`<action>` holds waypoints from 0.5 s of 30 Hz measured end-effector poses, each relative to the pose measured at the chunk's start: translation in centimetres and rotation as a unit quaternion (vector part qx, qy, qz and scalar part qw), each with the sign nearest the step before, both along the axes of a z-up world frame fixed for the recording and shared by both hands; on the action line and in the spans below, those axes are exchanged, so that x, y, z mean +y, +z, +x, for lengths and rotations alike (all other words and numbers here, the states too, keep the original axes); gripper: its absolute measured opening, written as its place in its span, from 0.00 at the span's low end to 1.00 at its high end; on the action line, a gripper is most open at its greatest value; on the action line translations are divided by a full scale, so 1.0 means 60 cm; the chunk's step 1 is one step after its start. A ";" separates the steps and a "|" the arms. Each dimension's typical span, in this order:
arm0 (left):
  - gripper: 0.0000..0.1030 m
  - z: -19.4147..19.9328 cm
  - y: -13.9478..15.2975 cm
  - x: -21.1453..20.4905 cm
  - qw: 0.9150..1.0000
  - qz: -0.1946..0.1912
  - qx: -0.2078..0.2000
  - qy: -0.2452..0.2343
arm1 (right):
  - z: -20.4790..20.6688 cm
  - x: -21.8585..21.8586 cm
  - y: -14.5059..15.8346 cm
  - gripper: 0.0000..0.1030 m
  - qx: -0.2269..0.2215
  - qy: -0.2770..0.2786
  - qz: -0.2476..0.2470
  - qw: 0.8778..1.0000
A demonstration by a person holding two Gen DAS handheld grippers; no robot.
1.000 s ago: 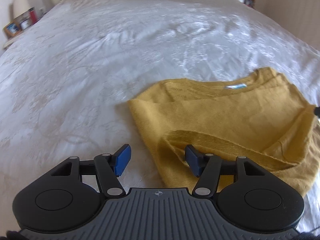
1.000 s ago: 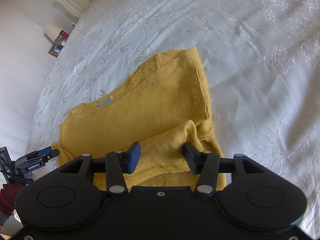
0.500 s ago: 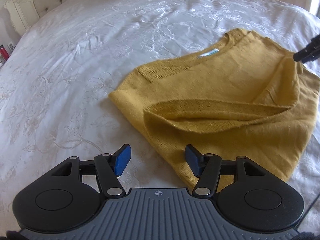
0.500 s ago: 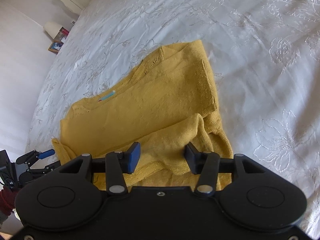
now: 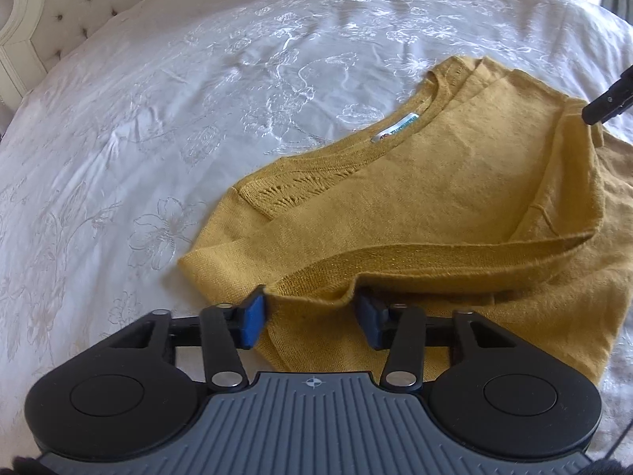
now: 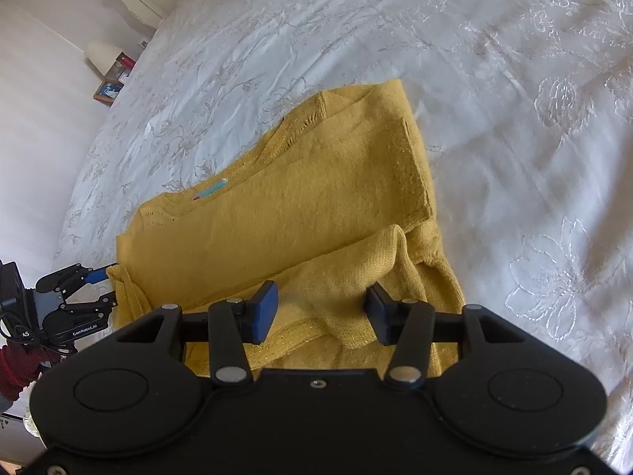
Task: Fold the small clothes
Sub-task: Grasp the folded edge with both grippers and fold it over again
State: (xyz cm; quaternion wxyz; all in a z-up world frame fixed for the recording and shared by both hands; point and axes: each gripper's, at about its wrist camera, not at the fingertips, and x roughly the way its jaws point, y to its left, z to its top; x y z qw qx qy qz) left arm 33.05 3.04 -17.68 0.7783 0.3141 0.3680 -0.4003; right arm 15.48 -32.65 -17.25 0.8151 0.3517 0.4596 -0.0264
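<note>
A mustard-yellow knitted sweater (image 5: 435, 198) lies partly folded on the white embroidered bedspread (image 5: 158, 118), neck label up. It also shows in the right wrist view (image 6: 285, 213). My left gripper (image 5: 310, 314) is open, its blue pads on either side of the sweater's raised bottom hem at the near-left corner. My right gripper (image 6: 320, 312) is open over the folded hem and sleeve at the sweater's other side. A tip of the right gripper (image 5: 605, 105) shows at the far right of the left wrist view. The left gripper (image 6: 79, 293) shows at the left of the right wrist view.
A tufted cream headboard (image 5: 59, 12) stands at the far left of the bed. A bedside table with a lamp (image 6: 103, 53) and picture frame (image 6: 108, 90) is beyond the bed's edge.
My left gripper has moved in toward the sweater, so its hem corner now lies between the open pads. My right gripper has come slightly closer over the folded hem. Both stay open.
</note>
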 end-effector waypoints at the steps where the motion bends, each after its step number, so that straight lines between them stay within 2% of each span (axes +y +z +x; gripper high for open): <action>1: 0.34 -0.003 0.001 0.000 1.000 -0.002 -0.006 0.006 | 0.000 0.000 0.001 0.50 0.000 0.001 -0.002 1.000; 2: 0.25 -0.005 0.002 0.002 1.000 -0.008 -0.007 0.011 | 0.000 0.001 0.001 0.47 -0.001 0.002 -0.001 1.000; 3: 0.16 -0.006 0.003 0.003 1.000 -0.014 -0.003 0.015 | 0.000 0.001 0.002 0.35 -0.002 0.003 -0.002 1.000; 4: 0.05 -0.006 0.003 0.003 1.000 -0.017 0.003 0.024 | 0.001 0.003 0.003 0.15 -0.001 0.006 -0.007 1.000; 5: 0.05 -0.007 0.003 0.005 0.999 -0.021 0.006 0.034 | 0.001 0.004 0.004 0.13 0.000 0.008 -0.012 1.000; 9: 0.04 -0.016 0.013 0.020 0.993 -0.064 0.013 0.100 | -0.009 0.005 0.012 0.13 -0.015 -0.004 -0.001 1.000; 12: 0.04 -0.035 0.032 0.035 0.984 -0.093 -0.007 0.154 | -0.027 0.004 0.029 0.13 -0.033 -0.018 0.007 0.999; 15: 0.04 -0.062 0.062 0.046 0.975 -0.115 -0.039 0.184 | -0.043 0.003 0.055 0.13 -0.058 -0.032 0.007 0.998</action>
